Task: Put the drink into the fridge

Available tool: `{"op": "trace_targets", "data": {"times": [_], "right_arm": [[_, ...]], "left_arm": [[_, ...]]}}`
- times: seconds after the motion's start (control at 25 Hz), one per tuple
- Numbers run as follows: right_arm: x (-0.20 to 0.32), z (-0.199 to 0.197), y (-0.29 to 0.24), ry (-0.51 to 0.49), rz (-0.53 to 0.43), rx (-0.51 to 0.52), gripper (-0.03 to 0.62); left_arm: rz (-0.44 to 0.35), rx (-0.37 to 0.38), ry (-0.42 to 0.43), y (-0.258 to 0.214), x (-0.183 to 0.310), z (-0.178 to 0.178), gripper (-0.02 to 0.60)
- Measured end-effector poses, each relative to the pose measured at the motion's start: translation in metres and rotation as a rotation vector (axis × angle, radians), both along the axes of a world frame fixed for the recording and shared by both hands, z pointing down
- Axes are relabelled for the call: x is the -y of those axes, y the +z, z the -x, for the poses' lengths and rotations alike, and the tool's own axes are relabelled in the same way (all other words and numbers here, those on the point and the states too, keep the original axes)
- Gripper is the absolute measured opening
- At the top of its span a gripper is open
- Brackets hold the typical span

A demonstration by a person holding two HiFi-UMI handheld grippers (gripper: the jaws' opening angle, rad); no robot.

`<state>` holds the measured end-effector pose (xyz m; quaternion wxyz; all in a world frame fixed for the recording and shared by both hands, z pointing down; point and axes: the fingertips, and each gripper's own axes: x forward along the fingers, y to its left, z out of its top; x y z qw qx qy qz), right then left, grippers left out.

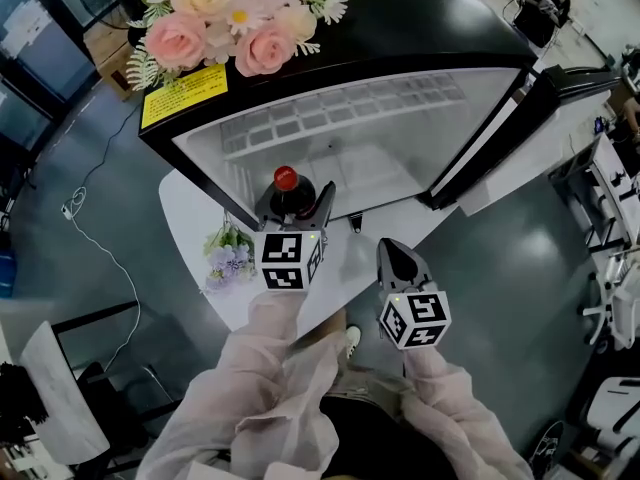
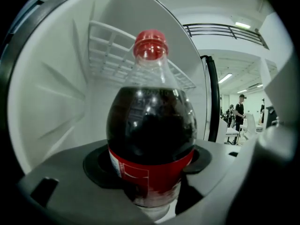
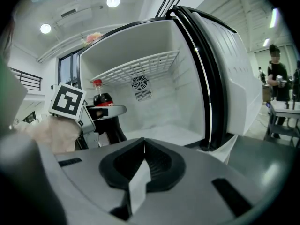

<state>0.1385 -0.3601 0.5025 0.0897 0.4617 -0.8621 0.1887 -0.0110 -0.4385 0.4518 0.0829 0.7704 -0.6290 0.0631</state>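
Note:
The drink is a dark cola bottle [image 1: 289, 193] with a red cap and red label. My left gripper [image 1: 293, 202] is shut on the bottle's body and holds it upright at the open mouth of the fridge [image 1: 400, 28]. In the left gripper view the bottle [image 2: 150, 125] fills the middle, with the white fridge interior and its wire shelf [image 2: 108, 46] behind it. My right gripper [image 1: 388, 253] hangs lower and to the right, in front of the fridge, shut and holding nothing. From the right gripper view the bottle [image 3: 100, 99] shows at the left, before the fridge opening.
The black fridge stands on a white table [image 1: 190, 228], its door [image 1: 520, 118] swung open to the right. Pink and cream flowers [image 1: 230, 18] sit on its top beside a yellow label [image 1: 183, 93]. A small purple flower bunch [image 1: 228, 253] lies at the table's left. People stand far right [image 3: 276, 74].

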Motion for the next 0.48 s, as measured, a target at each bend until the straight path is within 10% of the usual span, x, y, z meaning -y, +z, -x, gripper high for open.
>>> {"op": "trace_targets", "data": {"times": [0.48], "right_arm": [[0.018,0.0,0.006,0.001,0.014,-0.004,0.012]], "left_arm": [[-0.014,0.011,-0.098,0.001,0.037,0.02,0.322]]}}
